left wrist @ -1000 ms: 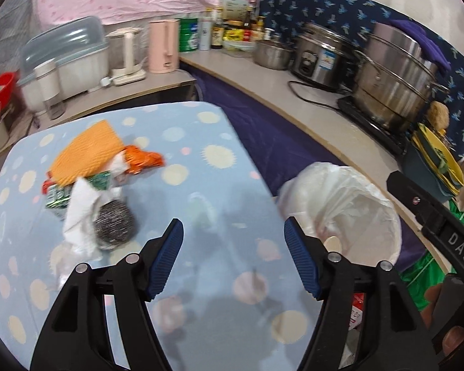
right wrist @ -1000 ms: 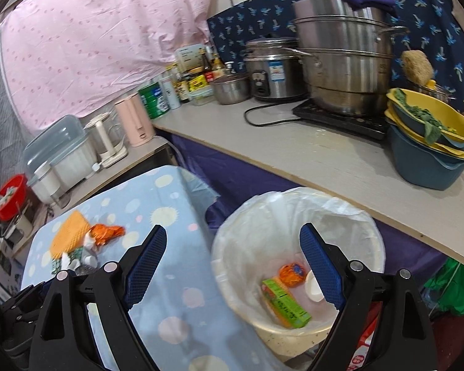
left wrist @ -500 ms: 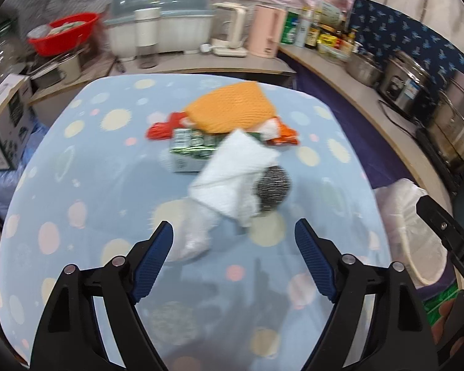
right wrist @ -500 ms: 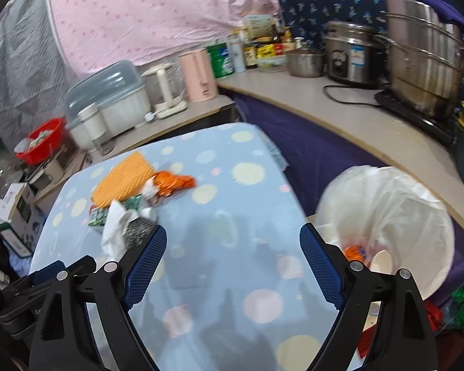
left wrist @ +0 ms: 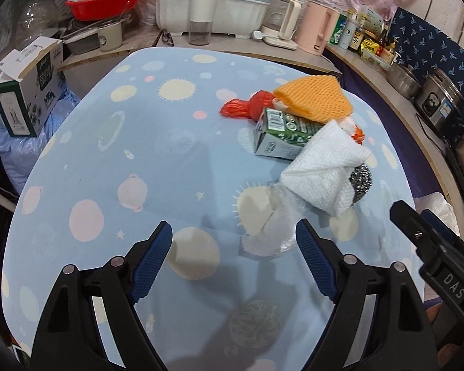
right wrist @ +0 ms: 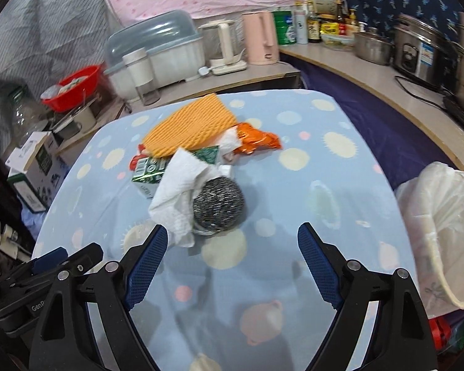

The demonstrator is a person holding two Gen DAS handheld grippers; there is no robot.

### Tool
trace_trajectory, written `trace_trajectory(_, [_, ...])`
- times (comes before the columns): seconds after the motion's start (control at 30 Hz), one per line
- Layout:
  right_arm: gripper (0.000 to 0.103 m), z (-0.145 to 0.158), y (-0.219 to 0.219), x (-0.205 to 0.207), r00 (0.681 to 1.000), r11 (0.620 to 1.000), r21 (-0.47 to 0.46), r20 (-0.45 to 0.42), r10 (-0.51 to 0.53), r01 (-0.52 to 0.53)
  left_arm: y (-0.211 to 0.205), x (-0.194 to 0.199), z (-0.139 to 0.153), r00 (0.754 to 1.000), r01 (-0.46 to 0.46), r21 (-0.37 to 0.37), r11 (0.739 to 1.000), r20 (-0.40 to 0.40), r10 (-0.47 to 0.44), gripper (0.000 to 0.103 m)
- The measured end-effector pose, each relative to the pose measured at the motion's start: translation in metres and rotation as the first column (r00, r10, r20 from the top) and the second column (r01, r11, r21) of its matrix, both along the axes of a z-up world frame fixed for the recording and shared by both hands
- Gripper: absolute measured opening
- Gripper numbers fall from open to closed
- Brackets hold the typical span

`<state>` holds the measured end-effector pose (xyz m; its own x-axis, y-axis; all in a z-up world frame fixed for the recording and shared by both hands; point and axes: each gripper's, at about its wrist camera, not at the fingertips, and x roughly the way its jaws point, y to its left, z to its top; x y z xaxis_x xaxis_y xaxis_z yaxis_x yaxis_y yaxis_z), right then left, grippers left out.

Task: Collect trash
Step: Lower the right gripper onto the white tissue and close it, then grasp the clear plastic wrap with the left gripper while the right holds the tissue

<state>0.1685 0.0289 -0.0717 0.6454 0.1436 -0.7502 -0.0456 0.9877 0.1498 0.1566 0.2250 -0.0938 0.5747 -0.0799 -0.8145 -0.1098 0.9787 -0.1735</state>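
Note:
A heap of trash lies on the blue spotted tablecloth [left wrist: 133,142]: an orange foam net [left wrist: 315,99], a green carton [left wrist: 281,133], a white paper towel [left wrist: 321,173], a steel scourer [right wrist: 218,205], a red wrapper [left wrist: 244,106], an orange wrapper [right wrist: 256,139] and clear plastic film [left wrist: 278,225]. My left gripper [left wrist: 233,232] hangs open just short of the film, with nothing between its fingers. My right gripper [right wrist: 232,233] hovers in front of the scourer; its jaws are closing slightly, still wide and empty. The lined trash bin [right wrist: 442,216] stands off the table's right side.
Counters run behind and to the right with a dish rack [left wrist: 213,9], kettles [right wrist: 259,37], bottles, a rice cooker [right wrist: 417,52] and pots. A red basin [left wrist: 105,0] and a cardboard box [left wrist: 24,92] sit at the left. The other gripper shows at each view's edge.
Both views have swung left from the bin to the trash heap and come lower and closer to it. The left jaws have widened. Nothing was picked up.

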Motion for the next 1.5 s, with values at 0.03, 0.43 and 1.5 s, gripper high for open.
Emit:
trace_trajectory(0.03, [0.078, -0.003, 0.005, 0.003, 1.0, 1.0, -0.003, -0.005, 0.009, -0.009, 0.003, 0.001, -0.002, 1.0, -0.002, -0.003, 1.0, -0.005, 0.002, 0.078])
trace_trajectory(0.43, [0.042, -0.043, 0.04, 0.032, 0.992, 0.996, -0.009, -0.091, 0.084, -0.085, 0.007, 0.007, -0.014, 0.999, 0.0, -0.001, 1.0, -0.039, 0.0, 0.081])
trace_trajectory(1.5, [0.003, -0.001, -0.089, -0.038, 0.994, 0.99, 0.095, -0.026, -0.104, 0.106, -0.093, -0.01, -0.052, 0.961, 0.256, 0.017, 0.966, -0.116, -0.253, 0.064])
